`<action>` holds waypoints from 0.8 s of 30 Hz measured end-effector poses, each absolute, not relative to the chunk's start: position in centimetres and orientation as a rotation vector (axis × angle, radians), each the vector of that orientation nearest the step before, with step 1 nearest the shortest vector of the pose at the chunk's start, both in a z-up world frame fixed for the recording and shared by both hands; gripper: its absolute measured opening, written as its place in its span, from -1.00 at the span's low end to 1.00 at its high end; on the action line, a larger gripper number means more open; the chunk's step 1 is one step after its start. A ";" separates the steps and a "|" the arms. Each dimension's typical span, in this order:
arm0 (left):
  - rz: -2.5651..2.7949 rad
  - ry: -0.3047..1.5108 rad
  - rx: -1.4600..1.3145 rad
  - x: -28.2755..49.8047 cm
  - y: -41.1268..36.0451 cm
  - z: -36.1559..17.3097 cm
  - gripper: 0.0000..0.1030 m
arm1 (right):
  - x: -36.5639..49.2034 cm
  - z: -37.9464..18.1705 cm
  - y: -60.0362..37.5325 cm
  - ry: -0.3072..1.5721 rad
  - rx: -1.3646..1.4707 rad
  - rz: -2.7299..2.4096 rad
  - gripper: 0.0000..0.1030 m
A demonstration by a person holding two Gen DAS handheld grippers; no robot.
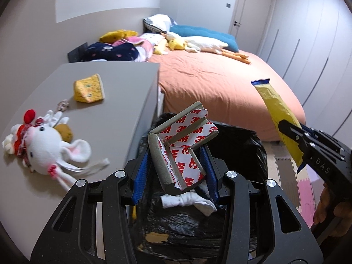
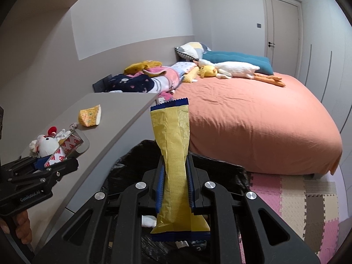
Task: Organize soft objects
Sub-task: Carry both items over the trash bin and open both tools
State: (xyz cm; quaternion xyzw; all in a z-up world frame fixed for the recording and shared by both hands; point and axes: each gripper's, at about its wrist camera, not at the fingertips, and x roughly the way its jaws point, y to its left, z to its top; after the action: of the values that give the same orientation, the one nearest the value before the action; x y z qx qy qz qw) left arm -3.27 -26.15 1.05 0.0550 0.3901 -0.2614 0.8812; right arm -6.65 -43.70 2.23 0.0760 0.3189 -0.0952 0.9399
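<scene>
Foam corner guard [image 1: 176, 151] with 3M backing clamped in left hand-held gripper [image 1: 176, 169], above black bin bag [image 1: 237, 140] beside worktop [image 1: 114, 88]. Yellow wrapper [image 2: 173, 154] pinched in right hand-held gripper [image 2: 175, 189]. Disposal step; next: lower, release both. Plush mouse [image 1: 46, 147] left on worktop.

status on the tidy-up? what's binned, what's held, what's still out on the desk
Done: a white cloth and scraps already lie in the black bin bag.
In hand: left gripper is shut on the foam corner guard, right gripper on the yellow wrapper, both over the bag, not yet released.
Left: plush mouse, yellow wedge toy and a small keyring charm on the desk.
</scene>
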 end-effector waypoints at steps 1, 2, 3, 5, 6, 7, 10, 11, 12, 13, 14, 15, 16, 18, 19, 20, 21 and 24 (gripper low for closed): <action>-0.553 0.817 0.123 -3.4 -26.6 0.8 -0.13 | -6.8 2.2 -44.0 0.652 0.157 -0.201 -0.64; -0.559 0.821 0.129 -3.5 -26.9 0.7 -0.13 | -7.0 2.2 -44.4 0.653 0.160 -0.209 -0.64; -0.567 0.825 0.135 -3.6 -27.3 0.6 -0.13 | -7.1 2.1 -44.6 0.654 0.162 -0.216 -0.64; -0.580 0.834 0.149 -3.7 -27.9 0.2 -0.12 | -7.3 2.0 -45.3 0.658 0.171 -0.235 -0.64; -0.589 0.839 0.158 -3.8 -28.2 0.0 -0.11 | -7.4 2.0 -45.7 0.658 0.180 -0.244 -0.63; -0.602 0.847 0.172 -3.8 -28.5 -0.1 -0.02 | -7.5 1.9 -45.8 0.657 0.190 -0.247 -0.45; -0.600 0.842 0.221 -4.2 -29.1 -0.5 0.87 | -8.2 2.1 -47.0 0.623 0.234 -0.306 0.45; -0.592 0.826 0.240 -4.4 -29.2 -0.6 0.87 | -8.4 2.2 -47.1 0.614 0.236 -0.320 0.46; -0.583 0.810 0.269 -4.6 -29.3 -0.7 0.88 | -8.5 2.2 -47.3 0.613 0.240 -0.327 0.48; -0.580 0.805 0.286 -4.7 -29.4 -0.7 0.88 | -8.6 2.2 -47.4 0.611 0.245 -0.331 0.51; -0.575 0.803 0.299 -4.8 -29.5 -0.8 0.88 | -8.6 2.2 -47.5 0.609 0.250 -0.335 0.51; -0.572 0.805 0.298 -4.8 -29.4 -0.9 0.88 | -8.6 2.1 -47.6 0.609 0.253 -0.336 0.51; -0.570 0.813 0.289 -4.6 -29.2 -1.0 0.88 | -8.6 2.0 -47.5 0.613 0.253 -0.334 0.51; -0.561 0.827 0.268 -4.1 -28.7 -1.1 0.88 | -8.4 1.9 -47.6 0.618 0.252 -0.330 0.52; -0.557 0.831 0.259 -4.0 -28.5 -1.2 0.87 | -8.3 1.7 -47.5 0.621 0.252 -0.326 0.52; -0.551 0.837 0.247 -3.8 -28.2 -1.2 0.88 | -8.2 1.6 -47.4 0.625 0.253 -0.321 0.52; -0.544 0.844 0.238 -3.5 -27.9 -1.3 0.88 | -8.2 1.5 -47.3 0.629 0.253 -0.317 0.52; -0.522 0.854 0.223 -3.2 -27.3 -1.5 0.88 | -7.7 1.1 -46.9 0.642 0.249 -0.306 0.52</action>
State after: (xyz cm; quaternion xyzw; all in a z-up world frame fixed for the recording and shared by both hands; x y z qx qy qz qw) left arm -3.15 -27.25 -1.52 0.1066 0.4086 -0.2496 0.8714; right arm -7.68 -46.92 1.09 0.1214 0.3136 -0.1493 0.9299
